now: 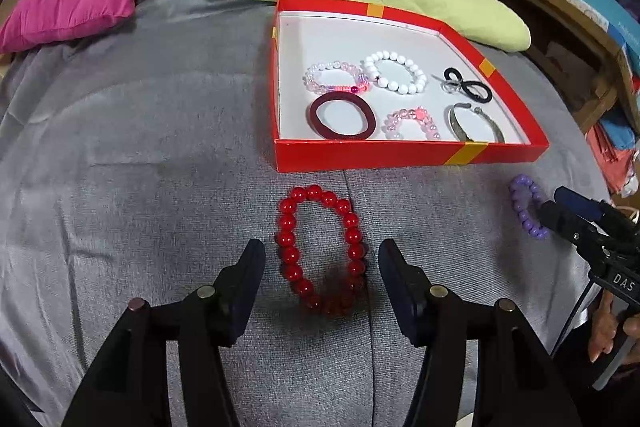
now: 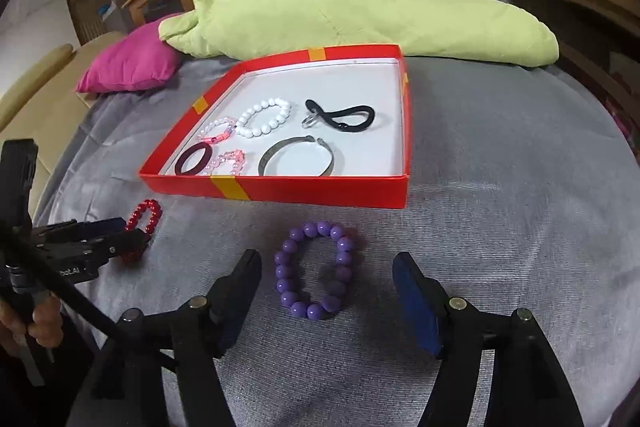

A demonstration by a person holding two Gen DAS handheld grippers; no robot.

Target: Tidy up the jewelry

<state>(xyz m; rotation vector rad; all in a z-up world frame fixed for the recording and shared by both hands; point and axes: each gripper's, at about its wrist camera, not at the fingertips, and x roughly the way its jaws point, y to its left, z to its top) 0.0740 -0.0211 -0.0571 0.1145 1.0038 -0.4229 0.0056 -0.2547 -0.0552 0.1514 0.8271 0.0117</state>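
Your left gripper (image 1: 322, 259) gapes wide around the red bracelet (image 1: 322, 251), just in front of the red box (image 1: 400, 157); your right gripper (image 2: 326, 269) likewise straddles the purple bracelet (image 2: 314, 269), also before that box.

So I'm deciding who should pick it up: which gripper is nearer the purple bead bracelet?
Right. The right gripper is open with the purple bead bracelet lying between its fingers; the left gripper is off to the side, straddling the red bead bracelet.
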